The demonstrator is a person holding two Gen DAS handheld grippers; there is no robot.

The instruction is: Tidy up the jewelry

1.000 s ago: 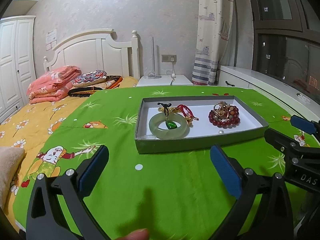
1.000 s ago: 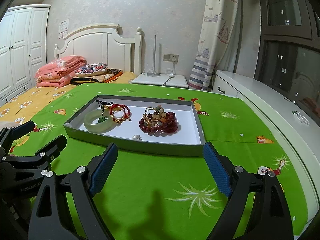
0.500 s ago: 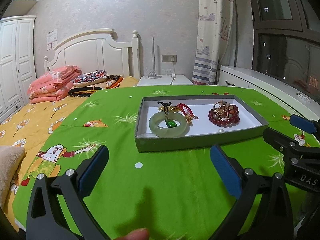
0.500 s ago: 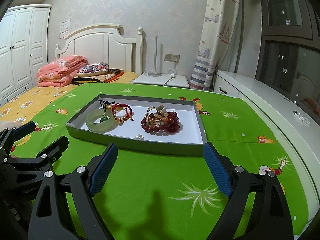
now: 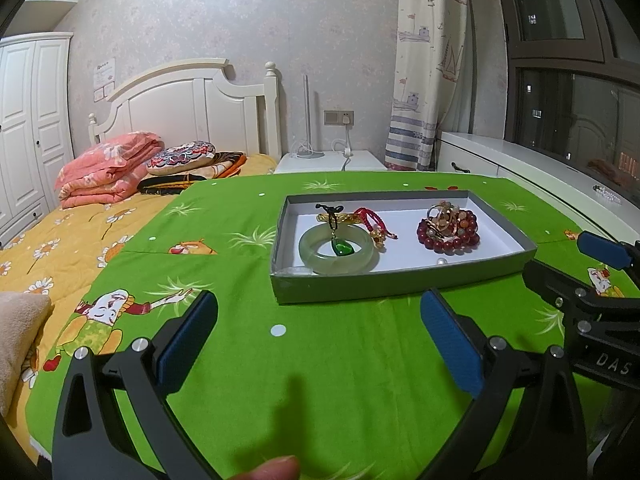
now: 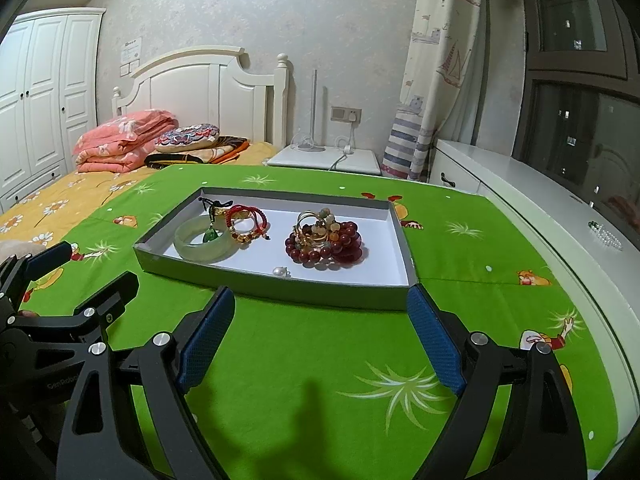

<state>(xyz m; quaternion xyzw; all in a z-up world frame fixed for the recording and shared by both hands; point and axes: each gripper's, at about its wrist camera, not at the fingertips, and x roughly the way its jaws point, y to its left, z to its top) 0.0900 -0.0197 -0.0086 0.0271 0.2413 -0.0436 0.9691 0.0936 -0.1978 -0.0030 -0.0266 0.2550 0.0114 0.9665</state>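
Note:
A grey shallow tray (image 5: 384, 282) (image 6: 280, 290) sits on the green cloth. In it lie a pale jade bangle (image 5: 320, 254) (image 6: 192, 246) with a green pendant (image 5: 341, 247) (image 6: 210, 234) over it, a red cord bracelet (image 5: 370, 220) (image 6: 250, 224), a dark red bead bracelet with gold rings (image 5: 448, 228) (image 6: 324, 242) and a small pearl (image 5: 441, 262) (image 6: 280, 271). My left gripper (image 5: 318, 330) is open and empty, short of the tray's front left. My right gripper (image 6: 320, 328) is open and empty, at the tray's front edge.
The green cartoon cloth (image 5: 320, 360) covers a table beside a bed with a yellow sheet (image 5: 60, 240). A white windowsill (image 6: 560, 232) with a bead string (image 6: 606, 234) runs along the right. Each gripper shows in the other's view, the right gripper (image 5: 600, 276) and the left gripper (image 6: 68, 280).
Both grippers have drifted slightly; the tray appears a little closer in the right wrist view. Both stay open and empty.

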